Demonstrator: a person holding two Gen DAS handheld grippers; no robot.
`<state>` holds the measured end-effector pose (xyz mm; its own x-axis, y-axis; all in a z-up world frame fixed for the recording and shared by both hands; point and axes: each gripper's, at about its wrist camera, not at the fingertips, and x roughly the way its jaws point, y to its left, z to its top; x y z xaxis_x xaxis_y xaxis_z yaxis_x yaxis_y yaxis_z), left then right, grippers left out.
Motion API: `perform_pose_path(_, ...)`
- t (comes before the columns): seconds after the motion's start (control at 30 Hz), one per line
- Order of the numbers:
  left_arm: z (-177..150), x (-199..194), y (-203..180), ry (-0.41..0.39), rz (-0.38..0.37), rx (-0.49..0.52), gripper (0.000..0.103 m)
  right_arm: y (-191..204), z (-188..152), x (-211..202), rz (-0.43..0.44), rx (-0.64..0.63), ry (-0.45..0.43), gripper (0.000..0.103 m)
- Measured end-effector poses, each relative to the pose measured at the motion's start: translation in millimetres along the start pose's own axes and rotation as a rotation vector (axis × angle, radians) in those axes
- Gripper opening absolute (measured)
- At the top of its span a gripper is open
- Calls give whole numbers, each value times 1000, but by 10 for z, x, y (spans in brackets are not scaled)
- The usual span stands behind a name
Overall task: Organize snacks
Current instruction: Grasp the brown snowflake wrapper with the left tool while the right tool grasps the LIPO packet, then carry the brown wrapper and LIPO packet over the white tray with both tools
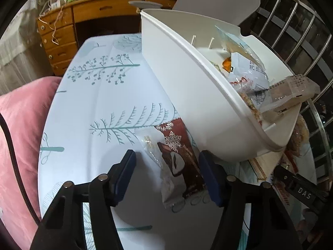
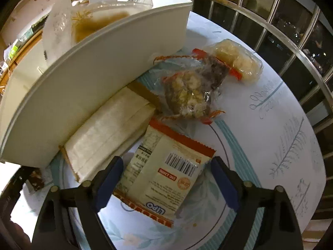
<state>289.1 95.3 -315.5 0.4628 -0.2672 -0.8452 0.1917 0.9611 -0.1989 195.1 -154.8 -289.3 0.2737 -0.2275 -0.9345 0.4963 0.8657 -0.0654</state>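
Observation:
A white plastic bin (image 1: 183, 87) stands on the table and holds several snack packets (image 1: 247, 77). My left gripper (image 1: 167, 177) is open, its jaws on either side of a brown snowflake-printed snack packet (image 1: 181, 162) that lies on the tablecloth beside the bin. My right gripper (image 2: 166, 185) is open around a cream and orange Lipo packet (image 2: 164, 179) lying flat on the table. Beyond it lie a clear packet of nut brittle (image 2: 191, 91) and a pale wrapped cake (image 2: 237, 60). The bin's wall (image 2: 87, 91) rises on the left.
A pale wooden box (image 2: 108, 133) lies against the bin's base. The round table has a tree-printed cloth (image 1: 97, 95). A pink cushion (image 1: 22, 133) is at the left edge. A metal railing (image 2: 270, 27) runs behind the table, and a wooden desk (image 1: 68, 25) stands further back.

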Motion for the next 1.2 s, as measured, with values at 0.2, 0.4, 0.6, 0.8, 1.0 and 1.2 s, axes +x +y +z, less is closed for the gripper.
perform_pose_path(0.2,-23,-17,43,-43,2,-26,36,12,26,-12,-4,-1,0,73)
perform_pose_path(0.4,-78,-64,159,-53,-29,-79,28,85,46,-45,-7,-36,0,59)
perform_pose_path(0.6,-164,-172,382,-42,-37,-152,26,175,19,-90,-17,-71,15,47)
perform_pose_path(0.8,-240,-299,565,-21,-48,-192,24,226,-57,-151,-3,-81,29,45)
perform_pose_path(1.0,-263,-553,613,-43,-77,-212,23,313,-231,-254,46,-101,69,45)
perform_pose_path(1.2,-240,-840,603,-58,-126,-221,22,461,-402,-396,137,-131,106,45)
